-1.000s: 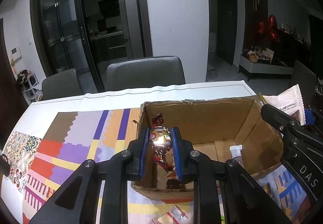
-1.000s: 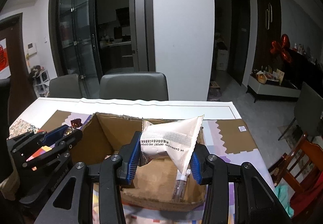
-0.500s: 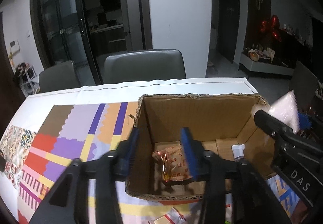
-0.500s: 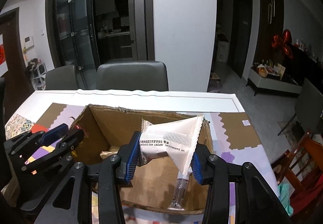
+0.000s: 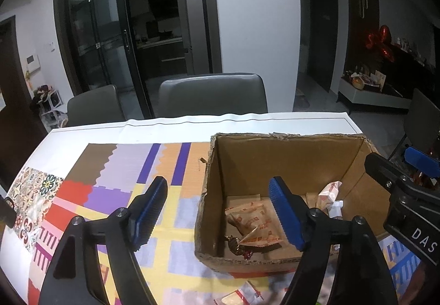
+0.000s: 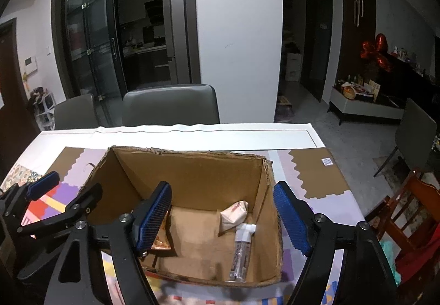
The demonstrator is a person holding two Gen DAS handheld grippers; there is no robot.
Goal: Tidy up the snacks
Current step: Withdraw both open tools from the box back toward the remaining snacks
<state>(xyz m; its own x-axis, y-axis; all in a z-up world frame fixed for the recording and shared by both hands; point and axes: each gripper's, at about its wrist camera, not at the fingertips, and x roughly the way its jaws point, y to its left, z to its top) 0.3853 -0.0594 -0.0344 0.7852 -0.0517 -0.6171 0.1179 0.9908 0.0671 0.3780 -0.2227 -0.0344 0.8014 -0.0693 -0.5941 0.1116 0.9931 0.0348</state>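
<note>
1. Since the earlier frames both snacks have left the jaws. The left gripper (image 5: 218, 211), then clamped on a red-and-gold foil twist candy (image 5: 238, 246), has just been opening and now stands wide with nothing between its blue ribbed pads. The right gripper (image 6: 222, 218), then clamped on a white crinkle-edged snack packet (image 6: 233, 215), has likewise just been opening and is wide and empty.
2. Both items now lie inside the open brown cardboard box (image 5: 288, 162), which sits on the multicoloured patterned table mat (image 5: 110, 184).
3. Hidden or unclear: in the left view the candy lies in shadow at the box's lower-left corner, partly under orange-printed sachets (image 5: 253, 219); its ends are hard to separate. The left gripper's right finger covers part of the box floor.
4. In the right view the left finger hides most of the sachets; only an orange edge shows at its tip.
5. Loose wrappers at the bottom edge of the left view are cut off and blurred.
6. Orientation: the white packet leans against the right wall, long axis running lower left to upper right in the right view.
7. A clear tube-shaped packet with a white end (image 6: 242, 250) lies just below it, long axis near vertical in frame, white end uppermost.
</note>
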